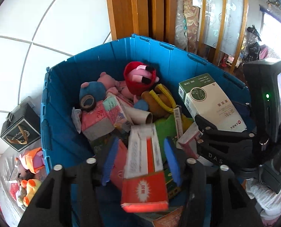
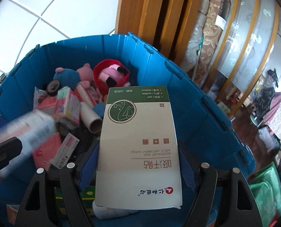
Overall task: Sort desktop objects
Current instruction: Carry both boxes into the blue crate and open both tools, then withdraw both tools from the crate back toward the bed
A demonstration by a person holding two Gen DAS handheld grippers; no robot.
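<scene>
Both cameras look forward and steeply down along their jaws into the same blue bin [image 1: 68, 102], from close above its near rim. The left wrist view sits slightly further left and catches the tiled wall at 11 o'clock and the right gripper [image 1: 206, 130] at 3 o'clock. The right wrist view faces the same way, its centre filled by the white and green box [image 2: 138, 151]. Both share the red plush toy [image 2: 110, 75] at 12 o'clock and the wooden door frame [image 1: 131, 9] behind.
</scene>
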